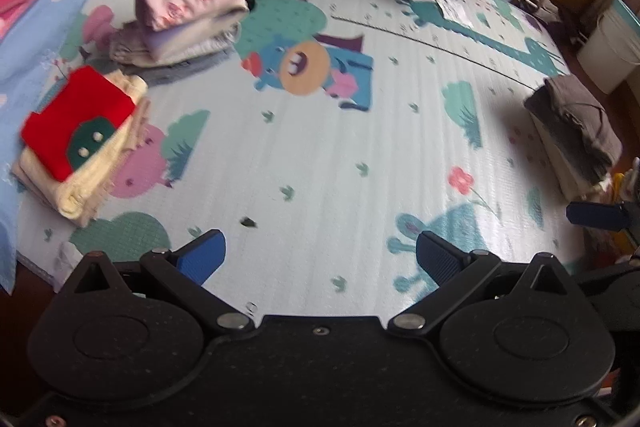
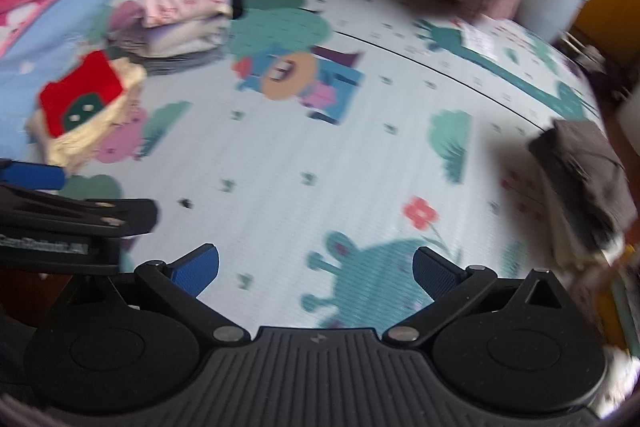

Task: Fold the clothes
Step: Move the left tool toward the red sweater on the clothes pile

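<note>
Two hand-held grippers, left [image 1: 320,259] and right [image 2: 316,269], jaws wide apart, empty above the play mat [image 1: 320,155]

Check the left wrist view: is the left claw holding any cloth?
No. The left claw is open, with only bare mat between its blue pads; the red-topped stack sits apart at the left.

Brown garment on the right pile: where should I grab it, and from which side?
Take the brown garment by its near left top edge, coming in from the open mat with the right gripper. It lies folded on a pale stack, that edge exposed.
</note>
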Action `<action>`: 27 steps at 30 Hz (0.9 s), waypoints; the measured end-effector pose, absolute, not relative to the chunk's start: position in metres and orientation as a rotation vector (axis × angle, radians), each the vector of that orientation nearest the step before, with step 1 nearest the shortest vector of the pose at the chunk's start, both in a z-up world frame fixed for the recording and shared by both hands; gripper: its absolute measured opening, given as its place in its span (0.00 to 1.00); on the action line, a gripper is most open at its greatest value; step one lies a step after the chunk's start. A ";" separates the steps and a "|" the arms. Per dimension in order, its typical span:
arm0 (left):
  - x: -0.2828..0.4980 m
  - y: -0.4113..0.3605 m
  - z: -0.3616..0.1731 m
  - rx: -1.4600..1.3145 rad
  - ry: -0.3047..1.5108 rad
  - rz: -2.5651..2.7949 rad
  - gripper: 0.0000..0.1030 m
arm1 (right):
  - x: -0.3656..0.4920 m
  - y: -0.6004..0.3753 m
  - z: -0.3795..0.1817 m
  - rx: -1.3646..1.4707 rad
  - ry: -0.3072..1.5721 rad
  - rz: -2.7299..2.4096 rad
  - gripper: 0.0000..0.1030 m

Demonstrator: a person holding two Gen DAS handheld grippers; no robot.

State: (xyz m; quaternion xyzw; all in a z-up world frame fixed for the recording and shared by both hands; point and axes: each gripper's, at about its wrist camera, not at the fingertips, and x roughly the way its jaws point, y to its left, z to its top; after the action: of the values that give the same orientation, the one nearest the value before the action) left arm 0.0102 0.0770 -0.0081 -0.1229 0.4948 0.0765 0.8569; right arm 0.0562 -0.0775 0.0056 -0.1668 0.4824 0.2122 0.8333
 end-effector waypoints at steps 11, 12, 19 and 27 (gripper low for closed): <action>0.011 0.111 -0.018 -0.257 0.972 0.231 1.00 | 0.094 -0.051 -0.018 -0.552 1.006 0.583 1.00; 0.013 0.116 -0.019 -0.288 0.983 0.241 1.00 | 0.099 -0.053 -0.018 -0.515 1.005 0.587 1.00; 0.029 0.160 -0.014 -0.478 0.941 0.338 0.99 | 0.119 -0.026 -0.003 -0.491 0.945 0.676 1.00; 0.055 0.232 -0.021 -0.478 0.910 0.515 0.94 | 0.134 0.024 -0.001 -0.611 0.925 0.796 1.00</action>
State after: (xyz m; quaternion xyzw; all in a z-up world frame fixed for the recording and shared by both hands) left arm 0.0550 0.2320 -0.0214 -0.2261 0.4302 0.2437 0.8393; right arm 0.1343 0.0242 -0.0009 -0.2824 0.4275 0.3679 0.7760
